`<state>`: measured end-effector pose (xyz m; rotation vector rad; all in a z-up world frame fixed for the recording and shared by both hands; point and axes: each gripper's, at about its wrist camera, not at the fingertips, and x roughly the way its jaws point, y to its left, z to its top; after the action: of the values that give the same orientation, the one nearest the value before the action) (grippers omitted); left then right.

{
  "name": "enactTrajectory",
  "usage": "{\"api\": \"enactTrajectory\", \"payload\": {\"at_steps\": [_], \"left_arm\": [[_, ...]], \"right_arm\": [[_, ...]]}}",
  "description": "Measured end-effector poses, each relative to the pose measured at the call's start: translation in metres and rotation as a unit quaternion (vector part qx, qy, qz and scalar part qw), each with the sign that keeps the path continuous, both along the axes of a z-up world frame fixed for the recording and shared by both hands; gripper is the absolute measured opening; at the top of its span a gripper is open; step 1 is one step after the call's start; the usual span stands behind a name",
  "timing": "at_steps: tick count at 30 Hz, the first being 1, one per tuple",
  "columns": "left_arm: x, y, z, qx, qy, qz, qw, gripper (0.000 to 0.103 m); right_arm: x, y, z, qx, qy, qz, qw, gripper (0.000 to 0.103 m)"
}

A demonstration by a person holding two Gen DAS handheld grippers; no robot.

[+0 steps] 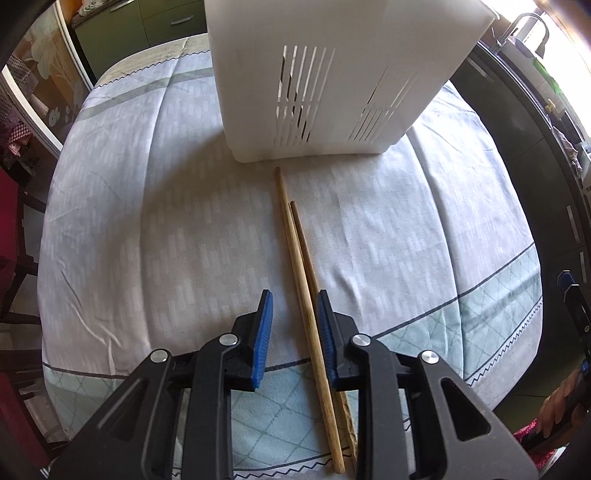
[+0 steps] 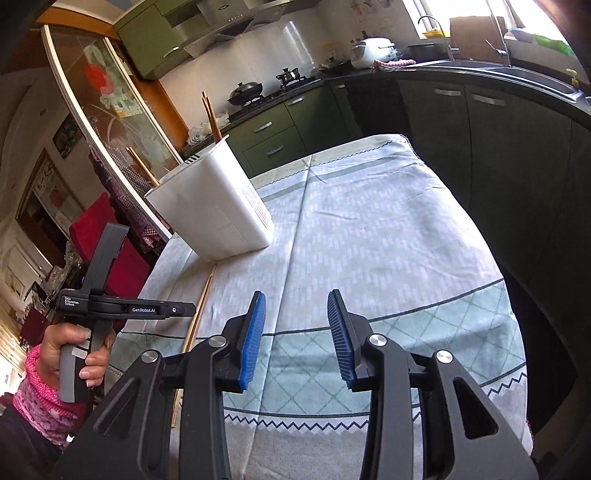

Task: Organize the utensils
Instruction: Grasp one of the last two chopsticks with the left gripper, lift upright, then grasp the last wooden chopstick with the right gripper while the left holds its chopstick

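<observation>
— Looking down, left gripper (image 1: 294,321) jaws slightly apart around two chopsticks (image 1: 301,280) on tablecloth (image 1: 147,221), no clamp.
— Right gripper (image 2: 296,328) parted, empty; only its view shows three chopsticks in white holder (image 2: 218,206).

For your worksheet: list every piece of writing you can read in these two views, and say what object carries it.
"GenRobot.AI": on the arm of the left tool.
"Data Acquisition System": small print on the same tool.
Papers on the kitchen wall: too blurred to read.
Nothing else is legible.

Two chopsticks (image 1: 301,280) lie on the tablecloth (image 1: 147,221), running between the left gripper's (image 1: 294,310) jaws toward the utensil holder (image 1: 332,81) beyond them.
</observation>
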<state>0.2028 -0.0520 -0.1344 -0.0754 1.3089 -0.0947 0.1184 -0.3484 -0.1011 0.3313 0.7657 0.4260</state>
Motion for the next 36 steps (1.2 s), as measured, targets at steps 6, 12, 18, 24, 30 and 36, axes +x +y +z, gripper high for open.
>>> {"api": "enactTrajectory", "payload": {"at_steps": [6, 12, 18, 24, 30, 36], "left_arm": [[0.005, -0.008, -0.004, 0.022, 0.002, -0.002, 0.9997, 0.023], [0.019, -0.021, -0.012, 0.042, 0.004, -0.004, 0.9991, 0.022], [0.029, -0.024, -0.014, 0.045, 0.000, 0.001, 0.9990, 0.008], [0.019, -0.004, 0.002, 0.027, -0.034, 0.016, 0.9989, 0.007], [-0.009, 0.020, 0.041, 0.007, -0.110, 0.030, 0.9935, 0.007], [-0.052, 0.037, 0.072, -0.013, -0.184, 0.042, 0.9819, 0.007]], "right_arm": [[-0.001, 0.000, 0.002, 0.008, -0.001, 0.002, 1.000, 0.038], [-0.002, 0.000, 0.002, 0.011, 0.001, 0.003, 1.000, 0.038], [-0.002, 0.000, 0.001, 0.012, 0.005, 0.004, 1.000, 0.038], [0.001, 0.007, -0.004, 0.009, 0.012, 0.011, 1.000, 0.038], [0.004, 0.025, -0.007, -0.007, 0.019, 0.025, 0.999, 0.042], [0.013, 0.063, -0.012, -0.048, 0.030, 0.051, 0.997, 0.042]]}}
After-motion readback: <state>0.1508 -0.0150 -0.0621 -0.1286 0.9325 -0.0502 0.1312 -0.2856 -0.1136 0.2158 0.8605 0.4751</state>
